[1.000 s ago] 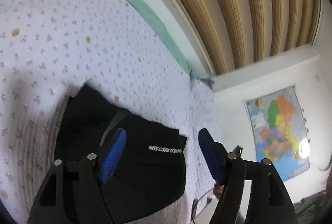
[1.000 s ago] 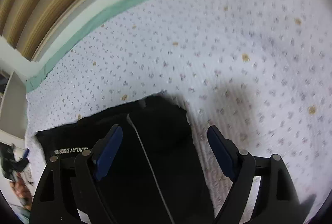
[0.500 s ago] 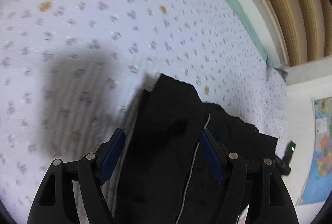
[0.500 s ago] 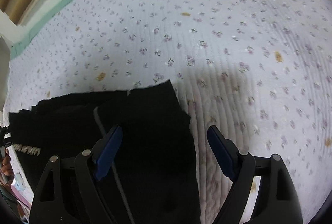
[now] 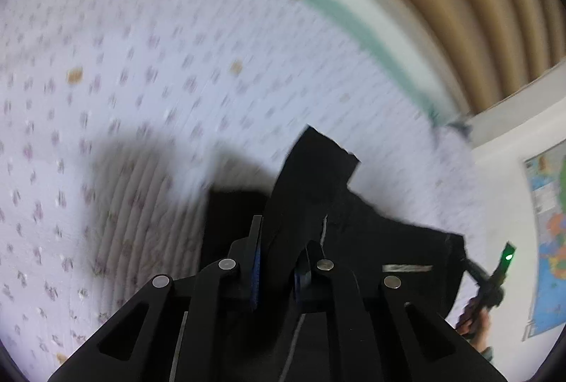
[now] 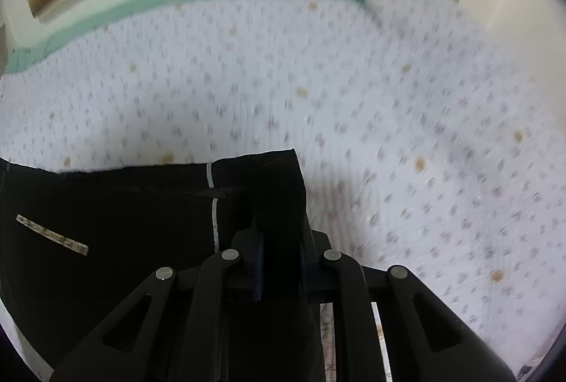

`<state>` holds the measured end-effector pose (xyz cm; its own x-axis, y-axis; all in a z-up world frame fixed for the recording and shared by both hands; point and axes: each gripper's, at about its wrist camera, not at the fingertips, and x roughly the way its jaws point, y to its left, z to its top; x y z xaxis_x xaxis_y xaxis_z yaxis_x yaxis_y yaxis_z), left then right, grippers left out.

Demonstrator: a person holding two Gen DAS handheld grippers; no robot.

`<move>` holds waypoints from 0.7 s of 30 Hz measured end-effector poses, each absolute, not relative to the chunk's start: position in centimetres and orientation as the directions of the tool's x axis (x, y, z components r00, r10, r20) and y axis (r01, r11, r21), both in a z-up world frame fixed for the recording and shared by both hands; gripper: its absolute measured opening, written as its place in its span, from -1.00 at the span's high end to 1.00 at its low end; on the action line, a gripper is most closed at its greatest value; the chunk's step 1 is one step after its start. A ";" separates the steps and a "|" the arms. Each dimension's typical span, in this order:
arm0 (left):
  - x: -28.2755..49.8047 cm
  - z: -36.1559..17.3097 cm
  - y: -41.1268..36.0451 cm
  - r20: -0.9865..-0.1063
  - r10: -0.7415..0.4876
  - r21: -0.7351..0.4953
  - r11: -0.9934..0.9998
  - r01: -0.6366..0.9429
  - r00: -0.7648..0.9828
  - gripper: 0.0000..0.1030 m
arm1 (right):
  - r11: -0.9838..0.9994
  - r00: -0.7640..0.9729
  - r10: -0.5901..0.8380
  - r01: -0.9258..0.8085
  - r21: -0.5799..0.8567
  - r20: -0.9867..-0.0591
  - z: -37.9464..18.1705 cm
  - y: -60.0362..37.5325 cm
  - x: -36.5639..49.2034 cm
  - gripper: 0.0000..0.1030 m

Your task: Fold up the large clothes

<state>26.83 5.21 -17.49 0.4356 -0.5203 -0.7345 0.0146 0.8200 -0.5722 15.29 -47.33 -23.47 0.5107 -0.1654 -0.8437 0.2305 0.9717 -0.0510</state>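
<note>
Bedspread (image 5: 148,70) first, since it fills both views: pale, quilted, little flower print, stretching ahead of both sets of jaws and off to either side. The black garment (image 6: 116,226) lies on it, partly folded already by the look of it.

Garment's soft and floppy, light enough I'd guess, no stiffness at all, so it'll sag wherever I'm not holding it. My take: corners and hems are the spots to grab, both at once, otherwise the layers slide apart and the fold goes crooked. Not slippery, not fragile, just limp.

My right gripper (image 6: 279,261) is clamped down on a corner of it, cloth bunched between the blue pads and poking out ahead of the tips. My left gripper (image 5: 277,261) is also pinched onto a corner, with a flap standing up past the fingertips, seemingly lifted off the bed. Everything's a bit motion-blurred.

What each view gets that the other doesn't: the right one shows the flat spread of the garment running off to the left of the jaws, with a white printed label (image 6: 52,235) and a thin white stripe (image 6: 213,205) just left of the tips. The left one shows a wall map (image 5: 548,233) far right, and a dark device with a green light (image 5: 508,256) held in someone's hand low on the right.
</note>
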 end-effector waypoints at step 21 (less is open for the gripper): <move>34.8 -27.9 3.5 -0.870 -0.415 -0.467 0.867 -0.174 0.265 0.47 | 0.953 0.273 -0.141 0.297 -0.057 -0.952 -34.1 -49.0 24.3 0.32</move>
<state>34.84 3.50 -27.94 0.2648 -0.4154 -0.8702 -0.1736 0.8671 -0.4668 24.28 -48.98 -34.06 0.2726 -0.1414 -0.9517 0.2968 0.9533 -0.0566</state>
